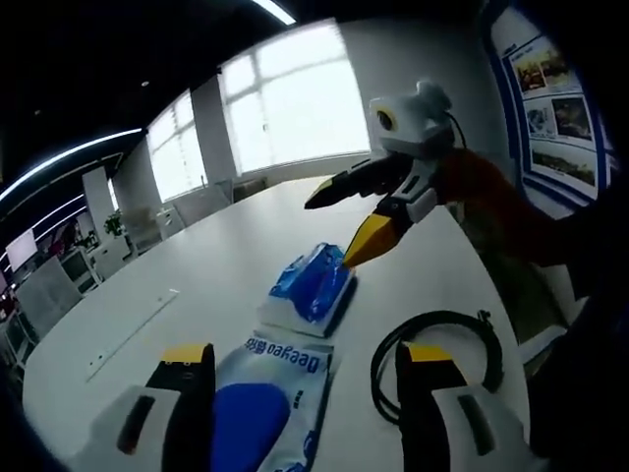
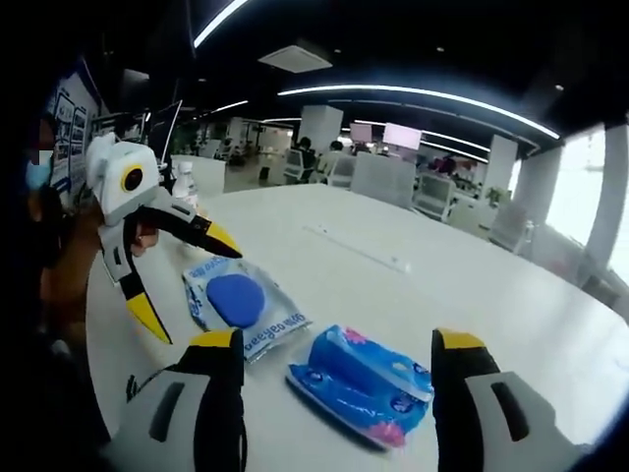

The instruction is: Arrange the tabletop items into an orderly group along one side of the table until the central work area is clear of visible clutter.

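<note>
While both grippers hang open over the white table [image 1: 226, 246], I read this as the approach step, with nothing yet grasped. In the left gripper view, my left gripper [image 1: 305, 379] has its jaws spread wide either side of the near wet-wipe pack [image 1: 265, 403], the one with the dark blue oval lid. Just beyond it lies the blue tissue pack [image 1: 313, 285]. A black cable loop [image 1: 437, 349] lies on the table to the right. My right gripper [image 1: 339, 231] enters from the right, jaws parted, its yellow tip just above the tissue pack.

In the right gripper view, the right gripper [image 2: 339, 374] straddles the tissue pack [image 2: 364, 383], with the wipe pack [image 2: 241, 305] to the left. The left gripper [image 2: 192, 285] hovers open beside it.

Next, I judge, each gripper must descend and close on its pack, then carry it toward one table edge.
</note>
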Tool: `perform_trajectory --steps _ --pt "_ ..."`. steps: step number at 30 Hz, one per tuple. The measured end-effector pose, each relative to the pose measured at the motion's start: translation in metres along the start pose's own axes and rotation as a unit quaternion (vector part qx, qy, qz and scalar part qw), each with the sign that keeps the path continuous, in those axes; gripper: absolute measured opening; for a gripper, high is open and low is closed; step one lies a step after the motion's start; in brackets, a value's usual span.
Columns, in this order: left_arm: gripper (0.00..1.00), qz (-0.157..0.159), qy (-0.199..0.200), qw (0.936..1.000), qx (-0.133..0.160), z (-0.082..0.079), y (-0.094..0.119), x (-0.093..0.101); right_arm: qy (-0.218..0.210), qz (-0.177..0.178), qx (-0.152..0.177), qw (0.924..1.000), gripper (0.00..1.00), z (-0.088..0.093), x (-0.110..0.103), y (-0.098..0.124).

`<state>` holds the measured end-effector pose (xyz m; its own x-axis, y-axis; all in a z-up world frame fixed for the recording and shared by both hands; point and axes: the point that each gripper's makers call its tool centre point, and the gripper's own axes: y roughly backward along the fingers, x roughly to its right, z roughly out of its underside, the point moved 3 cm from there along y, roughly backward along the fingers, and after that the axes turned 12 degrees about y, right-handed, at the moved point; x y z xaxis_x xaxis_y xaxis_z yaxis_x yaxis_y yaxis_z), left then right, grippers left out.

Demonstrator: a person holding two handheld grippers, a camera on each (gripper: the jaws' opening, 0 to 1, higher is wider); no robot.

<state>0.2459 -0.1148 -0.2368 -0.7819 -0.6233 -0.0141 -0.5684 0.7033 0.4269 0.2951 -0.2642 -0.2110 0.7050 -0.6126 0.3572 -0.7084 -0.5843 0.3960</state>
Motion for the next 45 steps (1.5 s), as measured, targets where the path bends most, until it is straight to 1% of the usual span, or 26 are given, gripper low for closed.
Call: perform_trajectory --steps 4,7,9,11,12,14,17,19,22,24,29,31,33,35,36,40,43,45 --pt "0.72 0.004 0.001 1.0000 0.002 -0.001 -0.004 0.005 -0.006 0.003 -0.010 0.9999 0.72 0.011 0.002 0.002" --pt "0.70 0.006 0.002 1.0000 0.000 -0.001 -0.009 0.008 -0.013 0.004 -0.014 0.9998 0.68 0.017 0.004 0.003" --pt "0.67 0.013 0.005 0.9999 -0.004 -0.002 -0.012 0.006 -0.024 0.003 -0.017 0.9996 0.66 0.022 0.005 0.004" --pt "0.66 0.015 0.004 0.9998 -0.009 -0.004 -0.016 0.006 -0.033 0.007 -0.020 0.9992 0.65 0.027 0.007 0.005" --pt "0.65 0.016 0.003 0.9998 -0.011 -0.004 -0.018 0.007 -0.033 0.011 -0.025 0.9991 0.63 0.030 0.009 0.004" --pt "0.65 0.022 0.003 0.9996 -0.015 -0.007 -0.024 0.001 -0.032 0.015 -0.033 0.9988 0.63 0.035 0.011 0.004" --pt "0.62 0.034 0.009 0.9993 -0.016 -0.010 -0.030 0.002 -0.039 0.014 -0.034 0.9986 0.62 0.039 0.012 0.006" --pt "0.62 0.038 0.011 0.9991 -0.017 -0.009 -0.034 0.003 -0.040 0.016 -0.037 0.9984 0.62 0.042 0.011 0.006" --pt "0.62 0.039 0.012 0.9987 -0.030 -0.003 -0.042 0.002 -0.042 0.017 -0.041 0.9981 0.61 0.046 0.012 0.007" --pt "0.62 0.039 0.015 0.9986 -0.033 -0.001 -0.044 0.000 -0.046 0.018 -0.042 0.9979 0.61 0.048 0.013 0.008" --pt "0.57 0.043 0.024 0.9984 -0.027 -0.005 -0.045 0.000 -0.051 0.021 -0.046 0.9974 0.59 0.054 0.014 0.008" --pt "0.55 0.046 0.027 0.9983 -0.022 -0.007 -0.048 -0.001 -0.053 0.022 -0.049 0.9972 0.57 0.058 0.014 0.008" --pt "0.52 0.049 0.029 0.9982 -0.019 -0.007 -0.051 0.000 -0.055 0.025 -0.049 0.9970 0.53 0.060 0.016 0.009" --pt "0.51 0.046 0.032 0.9982 -0.023 -0.005 -0.058 0.003 -0.049 0.027 -0.055 0.9969 0.48 0.063 0.017 0.009" --pt "0.51 0.050 0.024 0.9979 -0.034 -0.002 -0.061 0.004 -0.049 0.029 -0.057 0.9967 0.48 0.064 0.018 0.009" --pt "0.48 0.049 0.028 0.9977 -0.038 -0.004 -0.067 -0.002 -0.055 0.037 -0.058 0.9961 0.46 0.067 0.022 0.009" --pt "0.42 0.067 0.025 0.9969 -0.032 -0.005 -0.072 -0.001 -0.051 0.039 -0.067 0.9957 0.41 0.073 0.024 0.008" --pt "0.42 0.071 0.038 0.9963 -0.031 -0.003 -0.075 0.000 -0.061 0.039 -0.066 0.9952 0.40 0.076 0.024 0.007"
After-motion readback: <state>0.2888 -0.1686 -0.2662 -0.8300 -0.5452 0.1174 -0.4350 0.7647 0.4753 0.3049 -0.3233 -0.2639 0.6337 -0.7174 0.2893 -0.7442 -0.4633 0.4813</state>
